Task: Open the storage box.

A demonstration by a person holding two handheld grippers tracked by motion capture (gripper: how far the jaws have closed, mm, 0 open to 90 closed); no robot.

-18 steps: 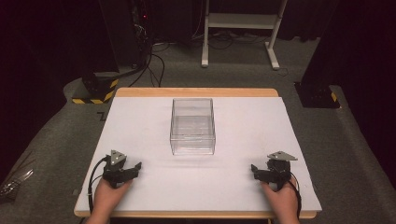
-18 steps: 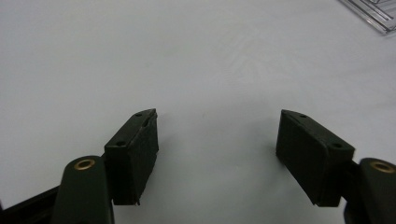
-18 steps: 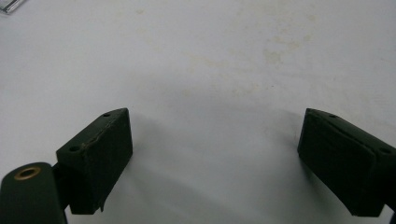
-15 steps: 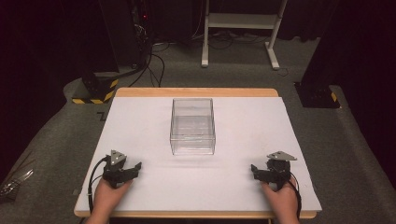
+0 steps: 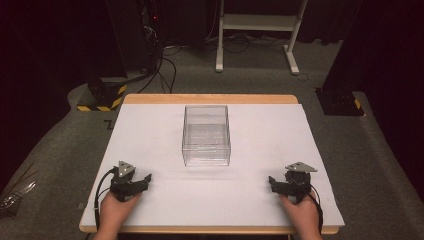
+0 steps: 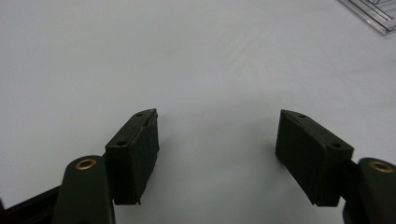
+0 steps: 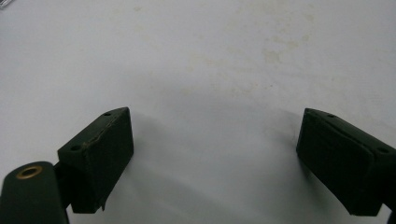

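A clear plastic box [image 5: 206, 135] stands empty at the middle of the white tabletop [image 5: 250, 200]. My left gripper [image 5: 144, 180] rests near the front left of the table, held by a hand, its jaws wide apart over bare white surface. In the left gripper view the gripper [image 6: 217, 135] has nothing between its jaws, and a corner of the clear box [image 6: 373, 14] shows at the top right. My right gripper [image 5: 273, 182] rests near the front right, also open. The right gripper view has its gripper [image 7: 212, 140] open above faintly stained white surface.
The table has a wooden edge [image 5: 210, 99] at the back. Beyond it on the dark carpet are a white desk frame [image 5: 255, 30], cables [image 5: 162, 65] and black stands with yellow-black striped bases [image 5: 102, 97]. A dark stand base [image 5: 340, 102] sits at the back right.
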